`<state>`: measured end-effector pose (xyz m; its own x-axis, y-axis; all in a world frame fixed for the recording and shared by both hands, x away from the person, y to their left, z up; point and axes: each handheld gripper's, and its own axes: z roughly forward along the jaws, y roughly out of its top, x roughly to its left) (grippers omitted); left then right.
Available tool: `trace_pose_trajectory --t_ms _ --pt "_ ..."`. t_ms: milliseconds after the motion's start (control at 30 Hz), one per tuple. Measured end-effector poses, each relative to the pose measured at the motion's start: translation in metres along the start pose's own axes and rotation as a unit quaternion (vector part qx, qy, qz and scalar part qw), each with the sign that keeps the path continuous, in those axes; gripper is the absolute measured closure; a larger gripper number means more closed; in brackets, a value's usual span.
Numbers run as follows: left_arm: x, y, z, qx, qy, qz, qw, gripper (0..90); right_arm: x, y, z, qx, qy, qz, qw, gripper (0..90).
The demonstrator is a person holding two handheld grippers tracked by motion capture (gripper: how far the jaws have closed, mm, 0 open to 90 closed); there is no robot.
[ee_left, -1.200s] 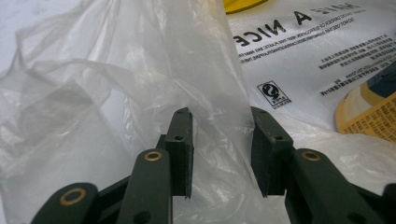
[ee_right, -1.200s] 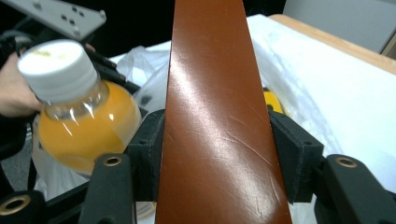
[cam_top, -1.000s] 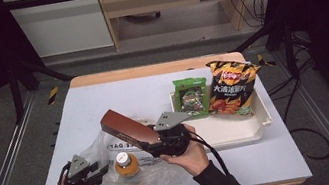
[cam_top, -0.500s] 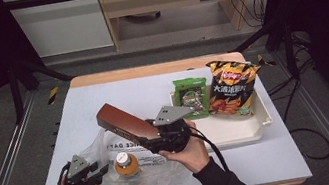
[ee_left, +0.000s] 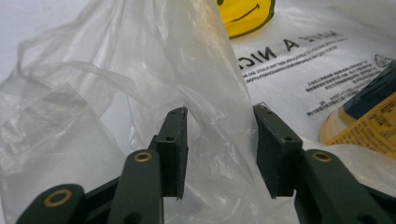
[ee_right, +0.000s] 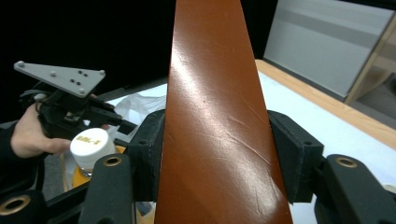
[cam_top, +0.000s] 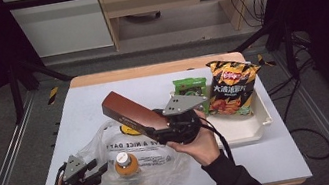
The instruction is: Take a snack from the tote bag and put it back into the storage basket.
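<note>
My right gripper (cam_top: 161, 127) is shut on a long glossy brown box (cam_top: 130, 112), holding it tilted above the table; in the right gripper view both pads press the sides of the box (ee_right: 215, 116). Below lies a clear plastic bag (cam_top: 149, 150) printed with a smiley, and an orange bottle with a white cap (cam_top: 126, 163) stands inside it. At the bag's left edge is my left gripper (cam_top: 98, 168). Its jaws have just been opening; in the left gripper view (ee_left: 219, 140) a fold of the bag film (ee_left: 140, 70) runs between the pads, which stand apart.
A white tray (cam_top: 255, 130) at the right holds an orange-and-black chips bag (cam_top: 230, 86) and a green packet (cam_top: 189, 88). The white tabletop (cam_top: 83, 106) stretches to the back left. Dark frame posts stand beside the table.
The right gripper has risen a little with the brown box. The left hand has stayed in place at the bag's edge.
</note>
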<state>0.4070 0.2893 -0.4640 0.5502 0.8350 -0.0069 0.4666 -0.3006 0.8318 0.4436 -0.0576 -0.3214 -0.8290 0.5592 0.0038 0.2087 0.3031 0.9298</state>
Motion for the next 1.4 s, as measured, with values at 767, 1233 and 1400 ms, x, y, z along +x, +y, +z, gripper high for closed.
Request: trace_pose_trajectory --t_ms 767,1233,1400 --pt "0.006 0.019 -0.023 -0.057 0.010 -0.040 0.9975 37.8 -0.046 -0.034 -0.056 0.013 -0.066 0.026 0.9974 43.5" --pt "0.012 0.019 -0.024 -0.056 0.023 -0.044 0.9972 35.3 -0.065 -0.073 -0.089 0.029 -0.100 0.047 0.9935 43.5" --pt "0.013 0.018 -0.024 -0.054 0.025 -0.044 0.9973 35.0 -0.071 -0.087 -0.100 0.033 -0.109 0.055 0.9919 43.5"
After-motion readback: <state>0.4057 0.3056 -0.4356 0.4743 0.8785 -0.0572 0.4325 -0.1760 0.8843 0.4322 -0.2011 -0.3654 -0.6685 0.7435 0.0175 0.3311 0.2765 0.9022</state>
